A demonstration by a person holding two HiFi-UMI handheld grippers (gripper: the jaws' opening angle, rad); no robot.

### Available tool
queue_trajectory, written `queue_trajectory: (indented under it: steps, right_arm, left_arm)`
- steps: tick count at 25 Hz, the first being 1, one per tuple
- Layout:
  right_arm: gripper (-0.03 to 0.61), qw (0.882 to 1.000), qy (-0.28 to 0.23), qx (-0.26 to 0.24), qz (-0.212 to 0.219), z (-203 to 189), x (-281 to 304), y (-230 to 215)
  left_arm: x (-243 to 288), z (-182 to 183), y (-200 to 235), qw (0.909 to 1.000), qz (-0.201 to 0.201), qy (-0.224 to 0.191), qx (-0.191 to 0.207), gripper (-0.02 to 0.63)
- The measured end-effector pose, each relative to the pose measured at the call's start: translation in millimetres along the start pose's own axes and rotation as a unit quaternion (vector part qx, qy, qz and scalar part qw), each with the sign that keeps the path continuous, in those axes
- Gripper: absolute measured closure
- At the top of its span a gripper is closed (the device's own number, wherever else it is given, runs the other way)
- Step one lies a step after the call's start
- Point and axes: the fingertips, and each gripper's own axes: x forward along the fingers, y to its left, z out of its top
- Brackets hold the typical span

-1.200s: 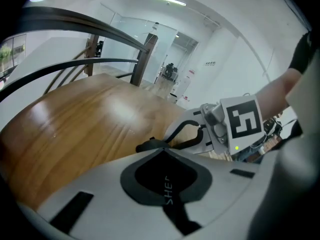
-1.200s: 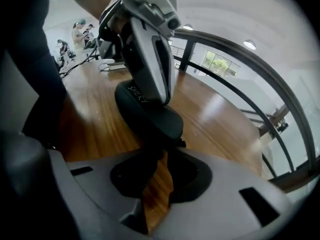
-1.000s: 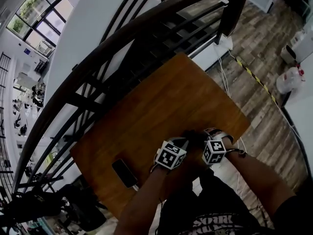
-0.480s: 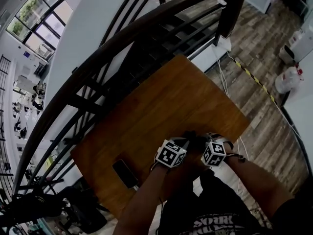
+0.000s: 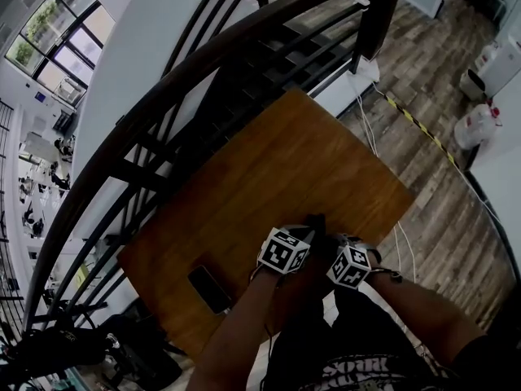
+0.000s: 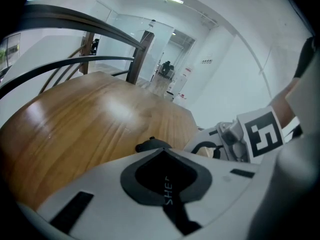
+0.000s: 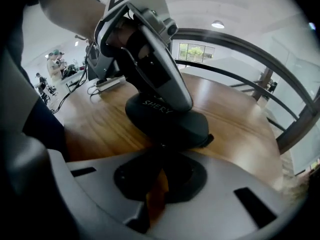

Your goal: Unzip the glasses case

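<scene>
The black glasses case [image 7: 170, 123], printed with pale letters, lies on the wooden table [image 5: 285, 161] near its front edge. In the head view the glasses case [image 5: 316, 226] shows only as a dark patch between the two marker cubes. My left gripper [image 7: 167, 96] is shut on the case and clamps it from above; in its own view the left gripper [image 6: 165, 176] has the lettered case between its pads. My right gripper [image 7: 161, 154] sits at the case's near end, jaws shut on the small zipper pull; the pull is mostly hidden.
A dark phone [image 5: 208, 288] lies on the table's front left. A black stair railing [image 5: 187, 72] curves round the far side of the table. White cables [image 5: 370, 129] run over the plank floor on the right, with a power strip [image 7: 107, 82] beyond the case.
In the head view my right gripper has drawn back a little toward the person. The left gripper and the case stay in place.
</scene>
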Motion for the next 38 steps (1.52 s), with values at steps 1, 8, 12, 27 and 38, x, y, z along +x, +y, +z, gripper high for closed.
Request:
queue_trajectory:
  steps: [1, 8, 12, 27, 38]
  right_arm:
    - [0.577, 1.0, -0.002, 0.008, 0.0, 2.5, 1.6, 5.8]
    - [0.577, 0.996, -0.015, 0.083, 0.0, 18.3, 13.4, 36.0]
    - [0.577, 0.994, -0.021, 0.111, 0.001, 24.6, 17.5, 43.9]
    - [0.577, 0.986, -0.031, 0.161, 0.005, 37.1, 20.8, 59.2]
    - [0.575, 0.985, -0.044, 0.165, 0.021, 47.1, 31.9, 72.2]
  left_arm:
    - [0.0, 0.0, -0.1, 1.0, 0.0, 0.0, 0.0, 0.609]
    - [0.1, -1.4, -0.4, 1.0, -0.005, 0.0, -0.003, 0.609]
    - [-0.2, -0.3, -0.1, 1.0, -0.006, -0.001, -0.004, 0.609]
    - [0.0, 3.1, -1.3, 1.0, -0.008, 0.0, -0.003, 0.609]
    - [4.4, 3.2, 0.7, 1.0, -0.005, -0.002, 0.001, 0.609]
